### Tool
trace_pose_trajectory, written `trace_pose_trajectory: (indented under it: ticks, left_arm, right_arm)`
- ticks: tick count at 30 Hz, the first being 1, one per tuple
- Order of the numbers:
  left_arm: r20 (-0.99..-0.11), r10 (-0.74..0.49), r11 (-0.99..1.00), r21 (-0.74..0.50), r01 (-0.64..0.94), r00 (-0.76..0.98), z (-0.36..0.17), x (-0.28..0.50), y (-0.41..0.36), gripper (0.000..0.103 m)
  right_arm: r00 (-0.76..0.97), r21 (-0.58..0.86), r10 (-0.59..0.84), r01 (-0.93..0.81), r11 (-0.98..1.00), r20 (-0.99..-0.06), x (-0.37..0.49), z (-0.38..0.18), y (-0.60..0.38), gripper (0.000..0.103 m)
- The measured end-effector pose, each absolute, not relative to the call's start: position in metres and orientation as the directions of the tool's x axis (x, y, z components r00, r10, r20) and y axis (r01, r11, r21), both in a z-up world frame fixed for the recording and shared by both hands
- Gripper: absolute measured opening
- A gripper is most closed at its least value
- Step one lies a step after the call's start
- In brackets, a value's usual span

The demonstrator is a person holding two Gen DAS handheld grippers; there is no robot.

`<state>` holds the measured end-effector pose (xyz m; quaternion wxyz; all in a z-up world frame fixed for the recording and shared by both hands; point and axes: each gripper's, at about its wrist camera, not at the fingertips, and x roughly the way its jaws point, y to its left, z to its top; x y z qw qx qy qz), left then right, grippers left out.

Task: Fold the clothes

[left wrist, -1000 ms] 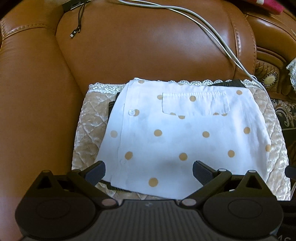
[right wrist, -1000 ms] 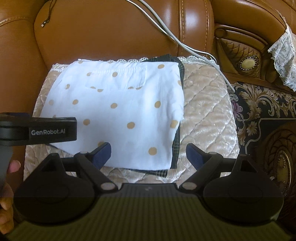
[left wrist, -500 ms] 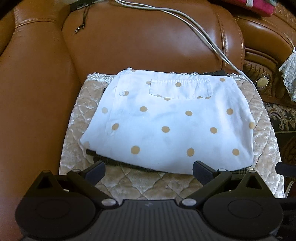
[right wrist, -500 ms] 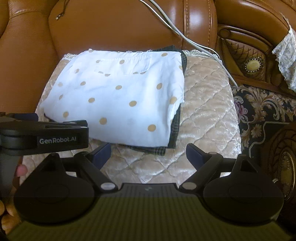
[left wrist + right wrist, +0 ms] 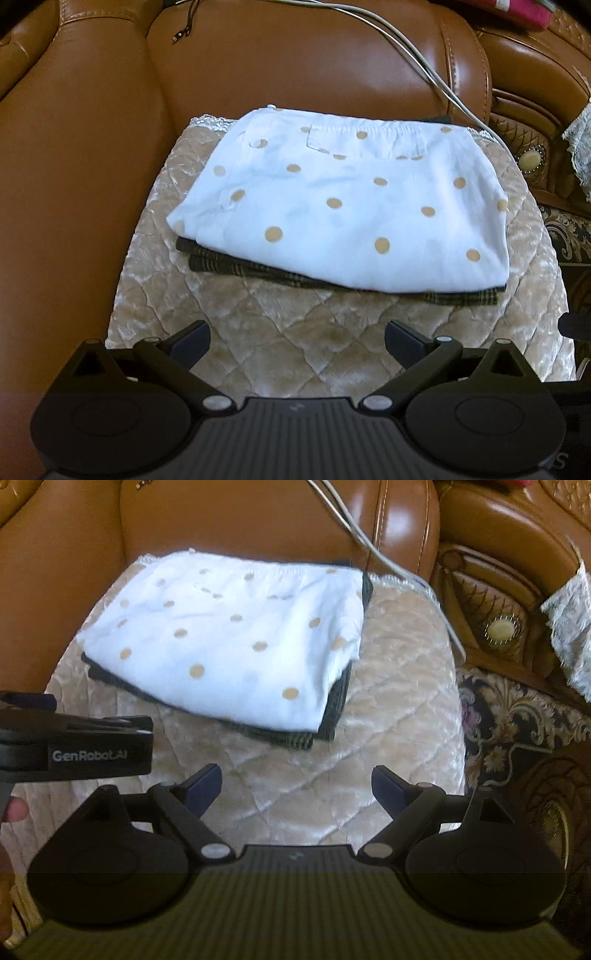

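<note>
Now folded dotted shirt [image 5: 354,214] atop plaid garment [image 5: 236,271] on quilted cushion [image 5: 295,325], both hand-held grippers, left [image 5: 297,341] & right [image 5: 297,784], spread wide, empty

A brown leather sofa [image 5: 295,66] fills the upper half of the left wrist view. A quilted beige seat pad [image 5: 295,332] with a lace edge lies on its seat. A grey cable [image 5: 424,62] runs down the backrest from top centre toward the right. A black cord end [image 5: 177,36] hangs at upper left. A carved armrest with a round stud [image 5: 498,629] sits at right, white lace [image 5: 569,627] draped beside it.
</note>
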<state>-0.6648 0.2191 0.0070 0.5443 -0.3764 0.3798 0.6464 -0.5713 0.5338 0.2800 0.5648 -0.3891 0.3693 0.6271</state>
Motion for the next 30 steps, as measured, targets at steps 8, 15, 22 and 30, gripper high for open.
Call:
trace_pose_trajectory:
  ticks: [8,15,22,30]
  left_arm:
    - [-0.875,0.471,-0.12,0.057,-0.991,-0.108,-0.006,-0.66,0.204,0.103]
    - [-0.881,0.46,-0.138,0.048,-0.989,-0.107,-0.023,-0.664,0.201,0.103]
    - [-0.886,0.446,-0.154,0.062,-0.986,-0.126,-0.038,-0.668,0.204,0.103]
    - [-0.875,0.462,-0.209,0.049,-0.977,-0.143,-0.054,-0.674,0.2,0.103]
  right_arm:
    - [-0.071,0.025,0.429,-0.993,-0.112,-0.901,-0.571,0.27,0.525,0.095]
    - [-0.084,0.034,0.389,-0.99,-0.134,-0.917,-0.573,0.257,0.524,0.095]
    - [-0.072,0.045,0.327,-0.995,-0.091,-0.942,-0.572,0.237,0.535,0.095]
    - [-0.02,-0.024,0.338,-0.992,-0.126,-0.941,-0.587,0.227,0.539,0.096]
